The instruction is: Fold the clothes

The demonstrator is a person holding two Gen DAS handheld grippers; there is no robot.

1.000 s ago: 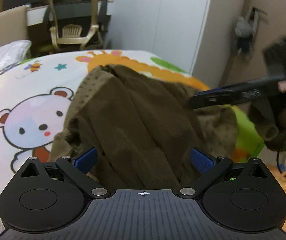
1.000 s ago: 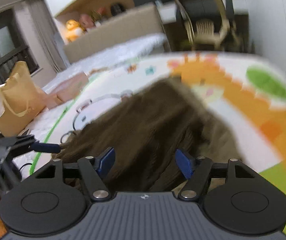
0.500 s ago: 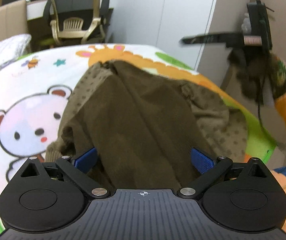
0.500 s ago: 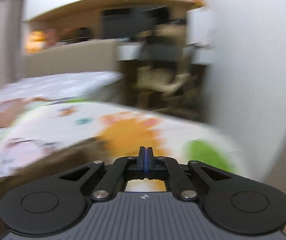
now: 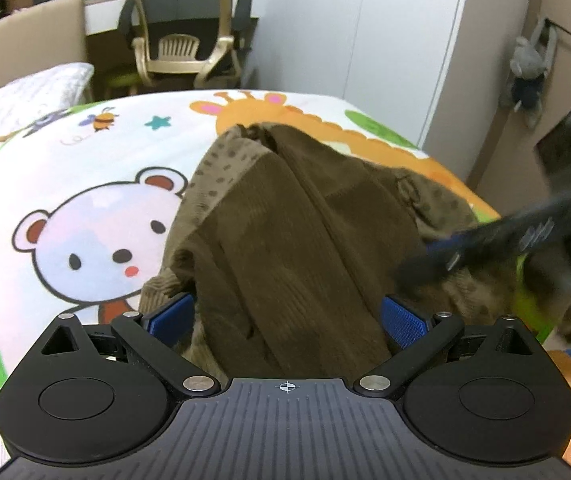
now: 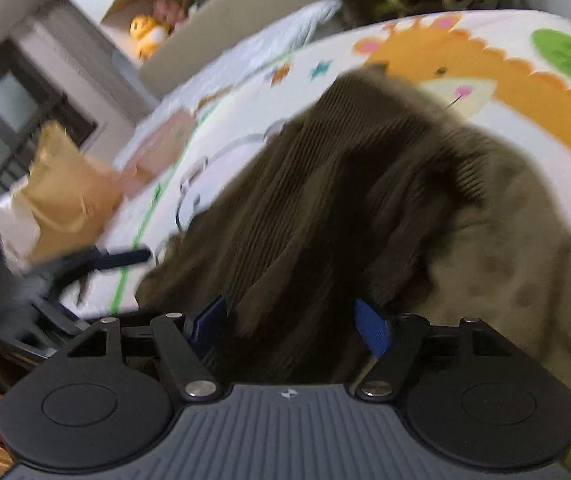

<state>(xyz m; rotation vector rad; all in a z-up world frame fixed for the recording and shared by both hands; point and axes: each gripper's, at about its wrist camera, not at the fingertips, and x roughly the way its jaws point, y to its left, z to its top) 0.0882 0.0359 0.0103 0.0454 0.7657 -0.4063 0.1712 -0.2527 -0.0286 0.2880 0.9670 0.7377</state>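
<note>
A crumpled brown corduroy garment [image 5: 293,224] with a dotted lighter lining lies on a cartoon-print bed sheet [image 5: 97,152]. My left gripper [image 5: 285,316] is open, its blue pads on either side of the garment's near edge. My right gripper [image 6: 289,324] is open too, with corduroy folds [image 6: 325,208] between its pads. The right gripper also shows blurred at the right of the left wrist view [image 5: 497,240], low over the garment. The left gripper appears blurred at the left of the right wrist view [image 6: 121,258].
An office chair [image 5: 181,36] and desk stand beyond the bed. White wardrobe doors [image 5: 385,40] are at the back right. A yellow bag [image 6: 61,192] and a pink item [image 6: 161,148] lie on the bed's far side. A pillow [image 5: 25,88] lies at the head.
My right gripper was shut and raised, pointing at the wall half a second ago; it has opened and come down onto the garment. The left gripper has stayed open at the garment's edge.
</note>
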